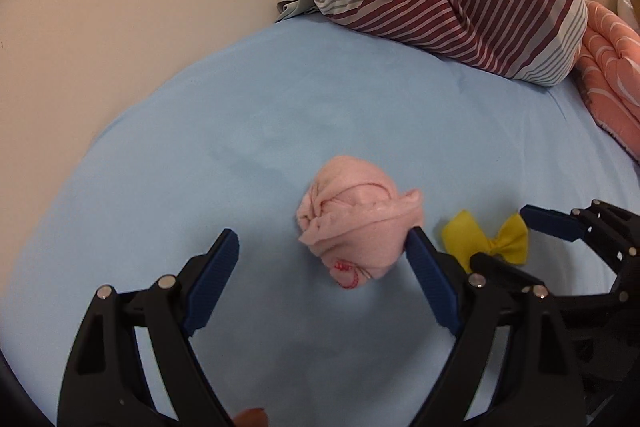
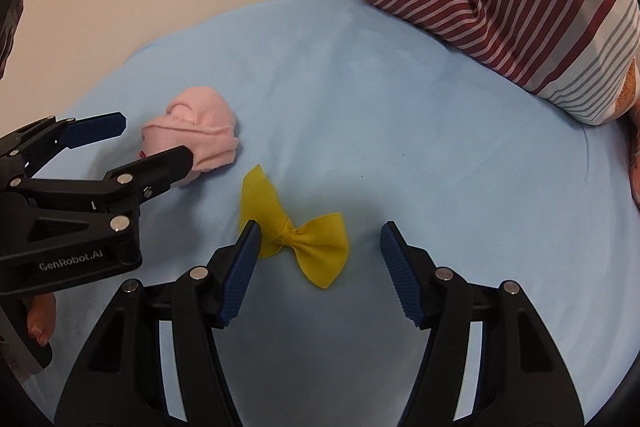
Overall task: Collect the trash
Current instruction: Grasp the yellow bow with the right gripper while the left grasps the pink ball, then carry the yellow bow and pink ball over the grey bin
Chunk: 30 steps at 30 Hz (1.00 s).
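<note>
Left wrist view: the left gripper (image 1: 322, 257) stood wide open over the pale blue bed sheet (image 1: 240, 131), holding nothing. The pink cloth bundle (image 1: 358, 217) lay on the sheet between its 2 fingers, close against the right-hand one and well clear of the other. A knotted, rolled wad such as this would be light, soft and compressible; the thick rolled middle offers the surest hold. The right gripper (image 1: 504, 241) was seen at the right edge beside the yellow bow (image 1: 486, 237).

Right wrist view: the right gripper (image 2: 318, 245) was partly open and empty, astride the yellow bow (image 2: 300, 241), its left finger over 1 wing. The bow looked thin, limp and nearly weightless; the tied centre is the firmest place to pinch. The left gripper (image 2: 150, 143) bracketed the pink cloth bundle (image 2: 196, 137). A striped pillow (image 2: 540, 11) lay beyond.
</note>
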{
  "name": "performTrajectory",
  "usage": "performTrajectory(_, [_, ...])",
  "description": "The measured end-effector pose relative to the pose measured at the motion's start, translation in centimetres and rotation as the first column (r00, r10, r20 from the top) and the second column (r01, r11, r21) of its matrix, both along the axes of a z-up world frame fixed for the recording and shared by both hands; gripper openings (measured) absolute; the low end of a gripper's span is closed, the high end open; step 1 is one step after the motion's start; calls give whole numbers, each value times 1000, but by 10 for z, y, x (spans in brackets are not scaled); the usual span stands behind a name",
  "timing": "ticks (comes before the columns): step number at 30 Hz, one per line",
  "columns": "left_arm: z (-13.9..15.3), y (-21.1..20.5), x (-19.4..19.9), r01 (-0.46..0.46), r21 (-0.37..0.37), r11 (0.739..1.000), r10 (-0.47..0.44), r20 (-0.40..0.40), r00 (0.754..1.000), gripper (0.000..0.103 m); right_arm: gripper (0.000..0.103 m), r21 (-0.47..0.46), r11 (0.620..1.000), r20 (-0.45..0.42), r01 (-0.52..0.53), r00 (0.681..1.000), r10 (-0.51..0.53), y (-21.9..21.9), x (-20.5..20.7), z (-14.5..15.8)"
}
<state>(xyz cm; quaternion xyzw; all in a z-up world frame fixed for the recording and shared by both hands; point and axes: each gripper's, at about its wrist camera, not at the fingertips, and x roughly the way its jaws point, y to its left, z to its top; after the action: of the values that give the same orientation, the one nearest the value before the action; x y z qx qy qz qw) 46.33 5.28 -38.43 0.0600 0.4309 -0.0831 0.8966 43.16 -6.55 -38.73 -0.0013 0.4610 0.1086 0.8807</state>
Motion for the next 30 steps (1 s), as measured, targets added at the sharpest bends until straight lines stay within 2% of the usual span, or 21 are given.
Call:
performTrajectory(3, [-6, -9, 1, 22, -8, 1000, -22, -14, 1000, 84, 45, 6, 1000, 8, -28, 1000, 28, 3, -1, -1])
performTrajectory(5, [-11, -14, -1, 49, -11, 999, -49, -23, 999, 73, 37, -2, 999, 14, -47, 999, 47, 6, -3, 1])
performTrajectory(6, [-13, -16, -1, 60, -31, 998, -61, -38, 997, 61, 35, -17, 998, 18, -57, 998, 57, 8, -4, 0])
performTrajectory(8, [-14, -18, -2, 56, -35, 998, -58, -37, 998, 59, 23, -22, 997, 29, -74, 997, 74, 9, -6, 1])
performTrajectory(9, [-14, -19, -3, 59, -28, 998, -60, -33, 998, 58, 22, -13, 997, 28, -77, 997, 77, 8, -6, 1])
performTrajectory(11, [-13, -19, -3, 62, -25, 998, -62, -30, 998, 57, 7, 3, 997, 32, -81, 996, 80, 7, -8, 2])
performTrajectory(22, [-6, -6, -16, 38, 0, 999, -38, -41, 998, 54, 6, 45, 996, 63, -75, 995, 72, 4, -18, 19])
performTrajectory(30, [13, 11, -47, 13, 28, 1000, -12, -35, 999, 54, 6, 79, 995, 58, -63, 997, 59, -2, -35, 35])
